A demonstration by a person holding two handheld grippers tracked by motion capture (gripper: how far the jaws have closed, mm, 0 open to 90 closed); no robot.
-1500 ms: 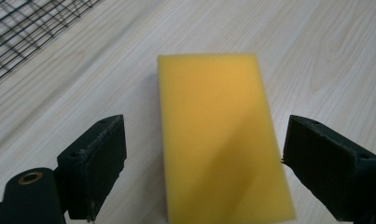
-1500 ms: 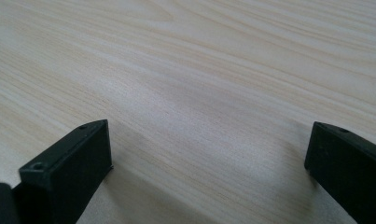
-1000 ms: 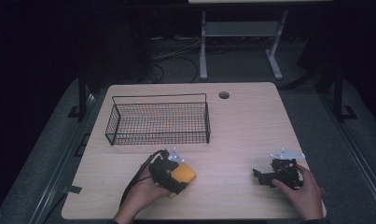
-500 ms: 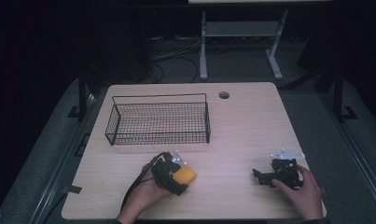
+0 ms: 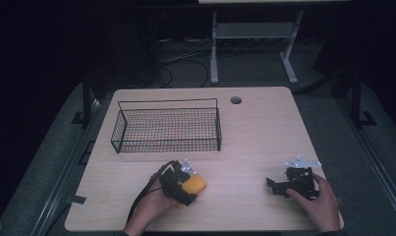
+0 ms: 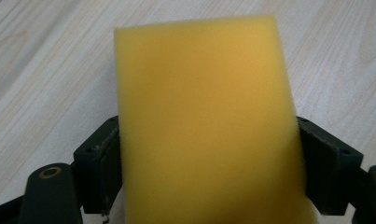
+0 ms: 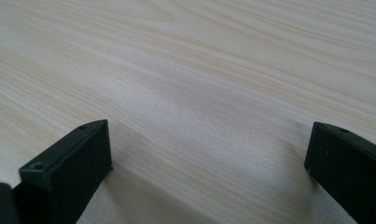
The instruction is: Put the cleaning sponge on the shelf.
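A yellow sponge sits between the jaws of my left gripper, which is shut on it just above the wooden table. In the high view the left gripper holds the sponge near the table's front, below the black wire basket. My right gripper rests low over bare wood with its jaws wide apart and nothing between them. From above, the right gripper lies at the front right, held by a hand.
The wire basket stands at the back left of the table. A round cable hole is at the back edge. A metal stand and cables lie on the dark floor beyond.
The left gripper with the sponge has shifted slightly; the right gripper has stayed put.
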